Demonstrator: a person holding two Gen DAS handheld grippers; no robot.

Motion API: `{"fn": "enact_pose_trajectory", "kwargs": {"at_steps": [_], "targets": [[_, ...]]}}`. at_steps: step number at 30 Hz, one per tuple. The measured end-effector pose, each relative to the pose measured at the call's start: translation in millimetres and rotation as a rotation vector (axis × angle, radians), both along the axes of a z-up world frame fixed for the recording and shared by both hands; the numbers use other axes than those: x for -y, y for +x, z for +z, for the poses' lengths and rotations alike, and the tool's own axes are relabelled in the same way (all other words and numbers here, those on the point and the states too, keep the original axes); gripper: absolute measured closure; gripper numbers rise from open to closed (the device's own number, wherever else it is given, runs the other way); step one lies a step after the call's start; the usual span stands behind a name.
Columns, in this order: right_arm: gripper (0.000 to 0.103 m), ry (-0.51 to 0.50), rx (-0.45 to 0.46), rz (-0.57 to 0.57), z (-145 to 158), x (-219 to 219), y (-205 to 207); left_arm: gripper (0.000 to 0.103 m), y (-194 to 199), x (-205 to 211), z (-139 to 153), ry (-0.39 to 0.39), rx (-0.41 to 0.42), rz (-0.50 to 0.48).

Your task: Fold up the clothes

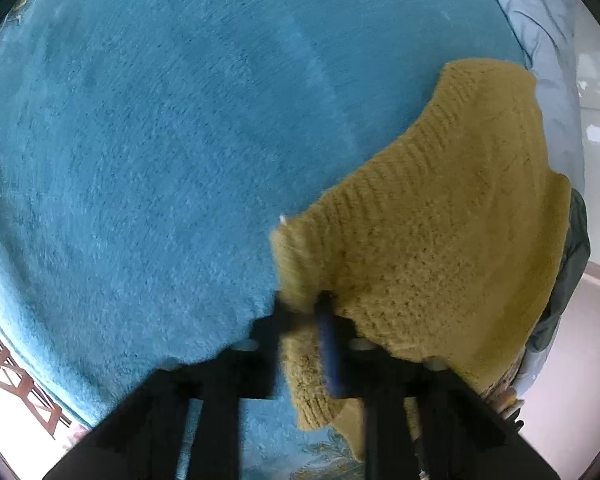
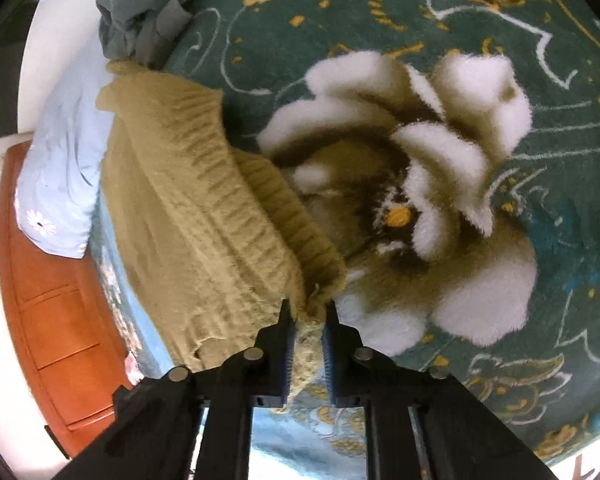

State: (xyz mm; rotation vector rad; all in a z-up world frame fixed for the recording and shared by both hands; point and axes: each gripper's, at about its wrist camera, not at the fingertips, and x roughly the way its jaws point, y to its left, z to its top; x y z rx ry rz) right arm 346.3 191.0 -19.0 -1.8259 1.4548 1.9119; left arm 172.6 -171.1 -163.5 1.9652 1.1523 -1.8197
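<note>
— Where's the sweater?

— The mustard knit sweater (image 1: 440, 216) lies spread on my teal plush blanket (image 1: 140, 140), beside the pale blue pillow (image 2: 60, 168) and just below the grey garment (image 2: 140, 12).

— Your tongs?

— My left gripper (image 1: 302, 308) is pinched tight on a ribbed corner of the sweater. My right gripper (image 2: 307, 312) is clamped narrow on another bunched edge of it, next to the blanket's white flower pattern (image 2: 420, 180).

— Anything past the pillow?

— An orange wooden headboard (image 2: 52, 340).

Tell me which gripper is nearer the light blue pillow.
Right. The right gripper grips the mustard sweater with the pillow just beyond; the left gripper holds the far edge.
</note>
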Motion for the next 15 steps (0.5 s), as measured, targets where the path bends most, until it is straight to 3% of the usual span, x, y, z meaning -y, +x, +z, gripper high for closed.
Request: {"fn": "enact_pose_trajectory", "kwargs": {"at_steps": [5,9,15], "targets": [[0.091,0.048,-0.002,0.072,17,9,7,0.094,15,-6,20,-0.091,-0.028,-0.018],[0.092,0.052,0.030,0.090,19,13,20,0.094,35,-4,26,-0.147,-0.003,-0.051],[0.090,0.083,0.040,0.144,25,18,18,0.092,36,1,37,-0.165,0.016,-0.115]]}}
